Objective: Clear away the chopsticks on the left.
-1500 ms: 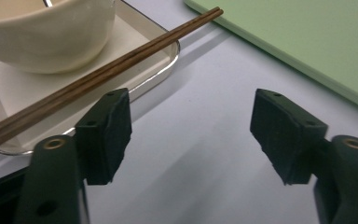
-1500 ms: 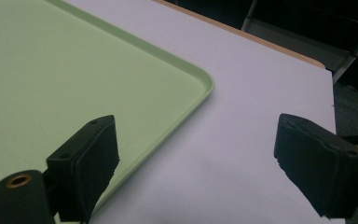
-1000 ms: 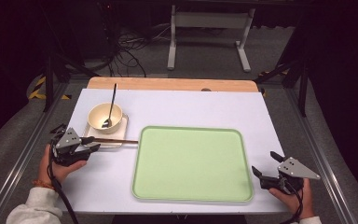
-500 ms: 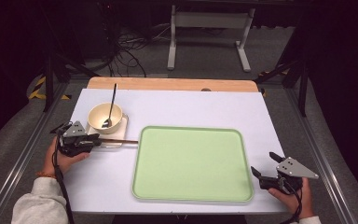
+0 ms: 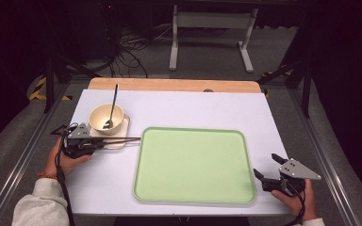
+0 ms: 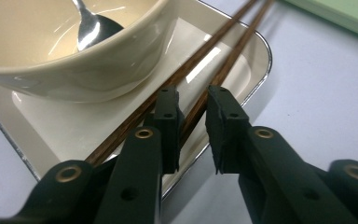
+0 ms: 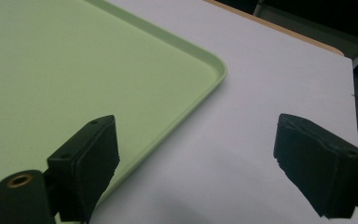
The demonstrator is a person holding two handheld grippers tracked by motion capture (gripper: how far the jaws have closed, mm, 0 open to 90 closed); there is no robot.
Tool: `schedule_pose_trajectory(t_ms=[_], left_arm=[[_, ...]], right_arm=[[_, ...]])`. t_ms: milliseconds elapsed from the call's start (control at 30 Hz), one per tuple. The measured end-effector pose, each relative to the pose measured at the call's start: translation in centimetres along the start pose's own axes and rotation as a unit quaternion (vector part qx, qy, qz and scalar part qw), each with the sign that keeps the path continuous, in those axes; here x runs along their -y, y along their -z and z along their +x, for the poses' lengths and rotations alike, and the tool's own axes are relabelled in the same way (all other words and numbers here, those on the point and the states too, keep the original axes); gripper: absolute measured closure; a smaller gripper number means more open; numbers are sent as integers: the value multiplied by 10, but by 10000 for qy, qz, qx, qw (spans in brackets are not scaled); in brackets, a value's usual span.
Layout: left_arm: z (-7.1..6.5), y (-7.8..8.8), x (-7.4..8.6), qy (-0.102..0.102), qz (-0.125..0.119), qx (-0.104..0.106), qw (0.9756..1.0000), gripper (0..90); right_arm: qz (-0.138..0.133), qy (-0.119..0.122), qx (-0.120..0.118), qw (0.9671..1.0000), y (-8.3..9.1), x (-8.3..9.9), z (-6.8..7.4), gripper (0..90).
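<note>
Left gripper (image 6: pixel 193 121) has advanced at left of frame; its jaws now straddle the chopsticks (image 6: pixel 200 74) on the plate (image 6: pixel 256 56) beside the bowl (image 5: pixel 106 118), not yet clenched. Right gripper (image 5: pixel 269 176), released, idles by the tray (image 5: pixel 193 165); a chopstick grasp seems imminent.

Free room relative to the green tray (image 5: pixel 194 165). I see bare surface (image 5: pixel 193 109) beyond the tray and to its right, wide enough for passage. Left of the tray, the way is blocked by a bowl (image 5: pixel 106 118) holding a spoon (image 5: pixel 111 109), a small dish (image 6: pixel 214 70) under it, and chopsticks (image 5: pixel 120 140) reaching almost to the tray's edge. My left tongs (image 6: pixel 192 114) straddle one chopstick over the dish rim; my right tongs (image 7: pixel 196 156) stand wide apart over the tray's right edge.
</note>
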State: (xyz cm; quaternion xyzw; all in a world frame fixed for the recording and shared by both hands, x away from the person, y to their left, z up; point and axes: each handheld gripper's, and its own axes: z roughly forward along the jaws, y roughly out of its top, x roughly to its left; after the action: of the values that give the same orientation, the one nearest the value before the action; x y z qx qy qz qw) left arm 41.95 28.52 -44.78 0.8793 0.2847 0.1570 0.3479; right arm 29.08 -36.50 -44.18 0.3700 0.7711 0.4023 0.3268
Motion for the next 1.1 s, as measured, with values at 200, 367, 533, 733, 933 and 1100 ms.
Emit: schedule_pose_trajectory(t_ms=[200, 367, 533, 733, 933, 1100], left_arm=[[3, -1, -1, -11, 26, 104, 9999, 775], [5, -4, -2, -11, 139, -29, 9999, 742], [5, -6, -3, -88, 232, -90, 9997, 737], [1, -9, -6, -277, 406, -138, 9987, 815], [-2, -7, -9, -359, 385, -93, 9986, 847], [-6, -1, -11, -340, 239, -86, 9991, 849]], right_arm=[[32, -15, -52, 10000, -1, 0, 0, 142], [96, 2, -58, 9999, -3, 0, 0, 142], [114, 14, -60, 9999, -3, 0, 0, 142], [129, 25, -83, 9999, -3, 0, 1, 143], [138, 6, -88, 9999, -3, 0, 0, 143], [105, -2, -92, 9999, -2, -1, 0, 143]])
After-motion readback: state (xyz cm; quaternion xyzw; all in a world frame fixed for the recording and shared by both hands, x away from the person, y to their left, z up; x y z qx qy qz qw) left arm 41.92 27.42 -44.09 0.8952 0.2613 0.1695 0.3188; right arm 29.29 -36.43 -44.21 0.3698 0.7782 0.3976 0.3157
